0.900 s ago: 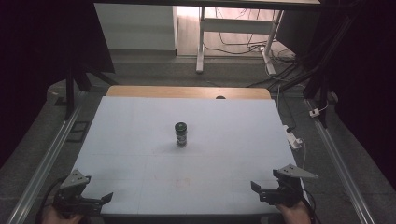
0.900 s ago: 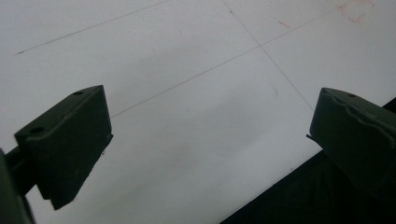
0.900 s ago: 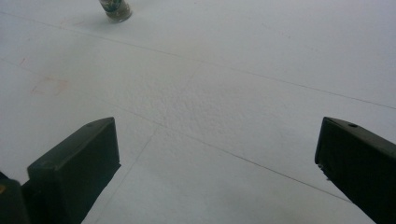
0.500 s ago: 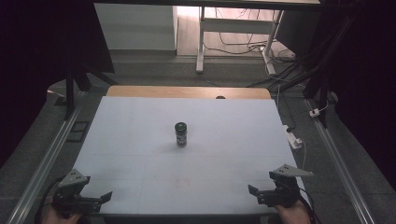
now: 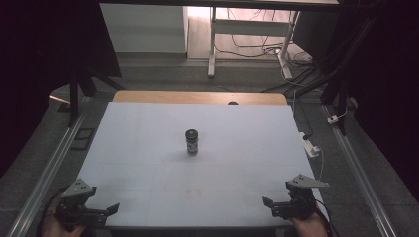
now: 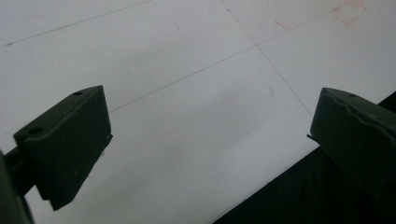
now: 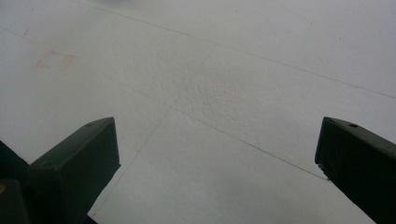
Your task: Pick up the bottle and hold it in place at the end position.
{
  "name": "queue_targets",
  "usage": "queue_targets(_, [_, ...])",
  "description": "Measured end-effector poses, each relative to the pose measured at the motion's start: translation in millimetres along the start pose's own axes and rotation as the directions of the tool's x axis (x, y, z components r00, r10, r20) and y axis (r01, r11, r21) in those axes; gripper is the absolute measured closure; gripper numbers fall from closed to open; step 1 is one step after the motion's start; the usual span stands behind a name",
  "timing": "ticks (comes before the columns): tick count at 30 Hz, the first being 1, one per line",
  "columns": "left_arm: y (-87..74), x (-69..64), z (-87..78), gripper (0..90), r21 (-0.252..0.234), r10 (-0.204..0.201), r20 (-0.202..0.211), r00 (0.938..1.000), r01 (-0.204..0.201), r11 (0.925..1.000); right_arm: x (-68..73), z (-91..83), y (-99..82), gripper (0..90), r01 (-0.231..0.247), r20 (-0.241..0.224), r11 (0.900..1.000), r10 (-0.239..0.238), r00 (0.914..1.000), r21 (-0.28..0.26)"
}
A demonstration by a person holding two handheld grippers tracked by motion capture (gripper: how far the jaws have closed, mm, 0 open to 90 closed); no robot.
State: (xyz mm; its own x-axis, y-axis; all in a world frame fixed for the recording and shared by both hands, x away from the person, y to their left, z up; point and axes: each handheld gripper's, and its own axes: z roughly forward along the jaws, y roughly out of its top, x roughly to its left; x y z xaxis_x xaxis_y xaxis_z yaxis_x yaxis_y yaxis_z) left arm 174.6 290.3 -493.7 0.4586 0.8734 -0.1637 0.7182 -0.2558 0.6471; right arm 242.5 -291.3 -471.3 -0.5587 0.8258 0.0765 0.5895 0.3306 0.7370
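Dark jar [image 5: 191,141] alone on white table [image 5: 148,148]

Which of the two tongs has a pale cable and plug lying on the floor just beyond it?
The right tongs, at the table's near right corner. The white plug and cable lie beside that edge; the left tongs have none nearby.

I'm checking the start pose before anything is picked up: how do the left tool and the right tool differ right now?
The left tool sits at the near left corner of the white table, the right tool at the near right. The left tool lies nearer the front edge than the right tool. Both are open, hold nothing, and sit far from the small dark upright jar.
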Motion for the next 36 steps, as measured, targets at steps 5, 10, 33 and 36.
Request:
queue_targets(5, [0.7,-0.6,-1.7,0.0,-0.010,0.000,0.011,0.9999,0.000,0.9999,0.9,0.4,0.1,0.0,0.008,-0.005,1.0000,-0.008,1.0000,0.001])
queue_targets(10, [3.8,-2.3,-3.7,0.0,-0.031,0.017,0.015,0.9997,-0.017,0.9994,-0.4,0.2,0.0,0.0,-0.002,-0.010,1.0000,0.002,0.9999,0.002])
queue_targets(33, [21.1,-2.1,12.2,0.0,-0.079,0.088,0.141,0.9861,-0.077,0.9938,-0.5,1.4,0.3,0.0,0.005,-0.022,0.9999,-0.004,0.9997,0.012])
queue_targets(36, [24.0,-2.0,15.3,0.0,-0.083,0.091,0.143,0.9856,-0.079,0.9934,-0.7,1.4,0.3,0.0,0.003,-0.024,0.9999,-0.003,0.9997,0.011])
